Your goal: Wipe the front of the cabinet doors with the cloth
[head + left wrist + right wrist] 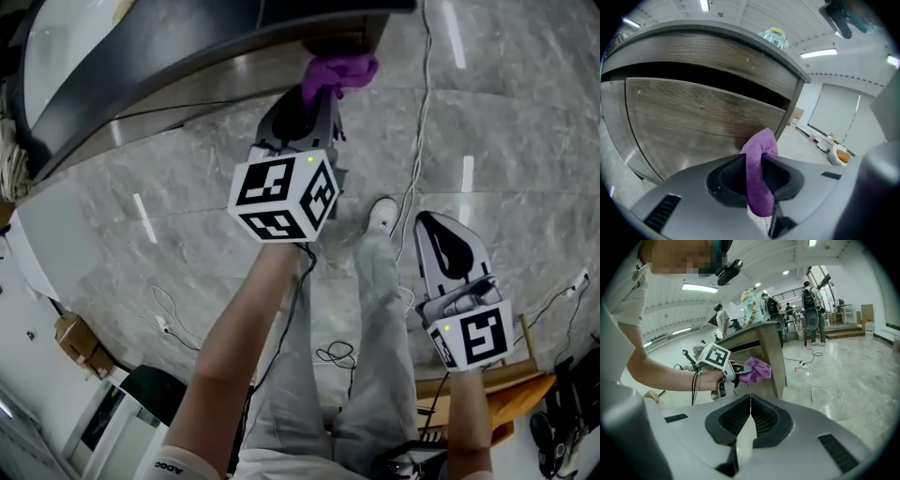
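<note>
My left gripper (323, 94) is shut on a purple cloth (337, 71), which bulges out past its tips close to the wooden cabinet door (703, 122). In the left gripper view the cloth (758, 173) is pinched between the jaws, its top fold just short of the door's right edge; contact cannot be told. In the right gripper view the cloth (756, 370) is beside the cabinet (761, 350). My right gripper (448, 246) hangs low on the right, shut and holding nothing, away from the cabinet.
The cabinet has a dark curved top (187, 56) with a bottle (774, 37) on it. White cables (422, 112) run over the marble floor. My leg and shoe (380, 217) stand between the grippers. People stand far off (811, 310). A wooden stool (478, 384) is at lower right.
</note>
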{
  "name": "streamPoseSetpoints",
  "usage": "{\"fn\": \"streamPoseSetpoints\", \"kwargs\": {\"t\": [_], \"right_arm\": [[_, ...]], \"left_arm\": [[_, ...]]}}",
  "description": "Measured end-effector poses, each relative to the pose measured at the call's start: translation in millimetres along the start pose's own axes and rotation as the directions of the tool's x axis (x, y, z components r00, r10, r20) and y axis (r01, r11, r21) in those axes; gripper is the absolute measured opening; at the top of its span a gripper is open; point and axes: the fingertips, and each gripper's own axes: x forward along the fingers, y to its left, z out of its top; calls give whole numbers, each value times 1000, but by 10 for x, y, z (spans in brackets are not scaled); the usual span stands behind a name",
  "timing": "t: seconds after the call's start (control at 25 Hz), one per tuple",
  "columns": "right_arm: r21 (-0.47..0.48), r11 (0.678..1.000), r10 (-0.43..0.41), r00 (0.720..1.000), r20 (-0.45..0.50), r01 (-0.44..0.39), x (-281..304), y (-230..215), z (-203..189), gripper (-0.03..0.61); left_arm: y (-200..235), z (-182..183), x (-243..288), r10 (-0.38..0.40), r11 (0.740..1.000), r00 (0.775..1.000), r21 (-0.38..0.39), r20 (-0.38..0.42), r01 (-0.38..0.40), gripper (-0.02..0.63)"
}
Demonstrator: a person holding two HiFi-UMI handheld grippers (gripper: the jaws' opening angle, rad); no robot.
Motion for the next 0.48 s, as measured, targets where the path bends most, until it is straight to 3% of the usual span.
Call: {"fn": "streamPoseSetpoints", "kwargs": {"t": [0.2,0.48], "right_arm": [[31,998,-56,998,12,56,-172,-318,-100,27],[48,996,-74,997,9,73,19,-126,-112,26]], "left_arm": [[-32,-40,142,19,1000,1000,-12,-9,-19,87],[631,59,-20,51,998,998,48,-26,-49,87]]}}
